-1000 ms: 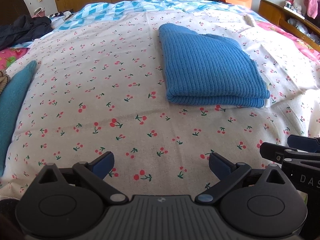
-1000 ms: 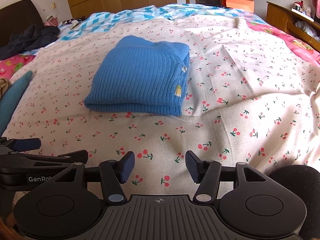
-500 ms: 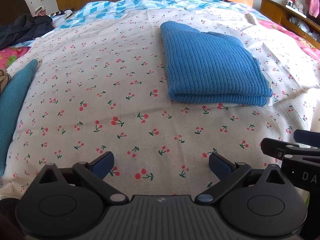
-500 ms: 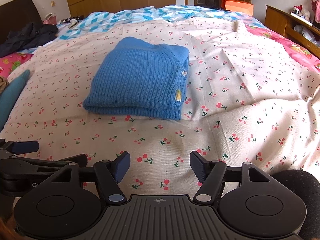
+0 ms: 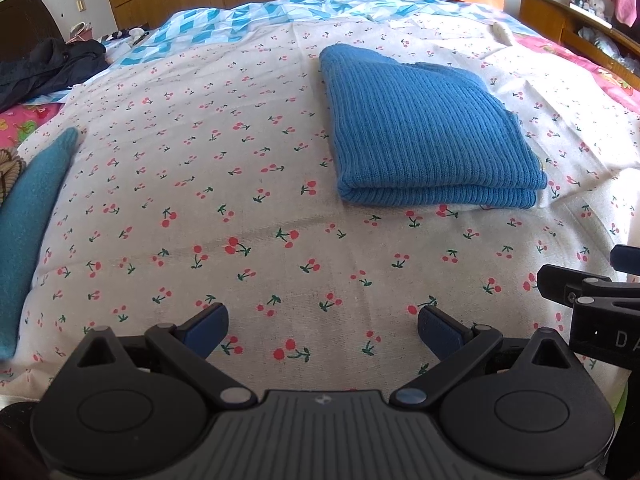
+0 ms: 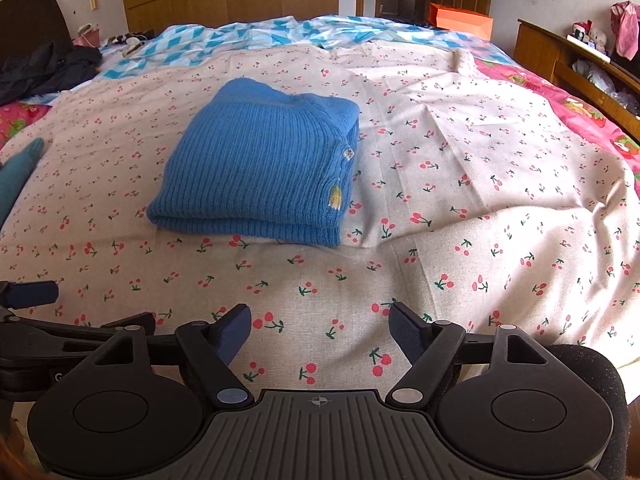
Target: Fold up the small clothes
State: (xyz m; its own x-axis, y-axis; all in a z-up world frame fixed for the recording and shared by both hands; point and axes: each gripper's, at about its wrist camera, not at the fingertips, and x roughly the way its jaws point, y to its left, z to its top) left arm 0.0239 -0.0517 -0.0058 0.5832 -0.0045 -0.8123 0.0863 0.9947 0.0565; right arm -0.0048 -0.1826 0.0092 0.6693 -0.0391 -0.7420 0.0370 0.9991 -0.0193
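A blue ribbed knit sweater [image 5: 424,132] lies folded into a neat rectangle on the cherry-print bed sheet [image 5: 240,184]. In the right wrist view the same sweater [image 6: 260,164] shows a small yellow patch on its right edge. My left gripper [image 5: 322,330] hovers open over bare sheet, well short of the sweater's near fold, nothing between its fingers. My right gripper [image 6: 320,330] also hangs over bare sheet in front of the sweater; its jaws are opening and hold nothing. Each gripper's fingers show at the side edge of the other's view.
A teal garment [image 5: 28,220] lies along the left edge of the bed. Dark clothes [image 5: 44,68] are piled at the far left. A blue-and-white quilt [image 6: 280,36] covers the far end. A wooden shelf [image 6: 576,64] runs along the right, with an orange box [image 6: 460,20] beyond.
The right gripper's jaws have spread wider apart. Both views tilted slightly, so the sweater sits a little lower in frame. The sweater itself has not moved.
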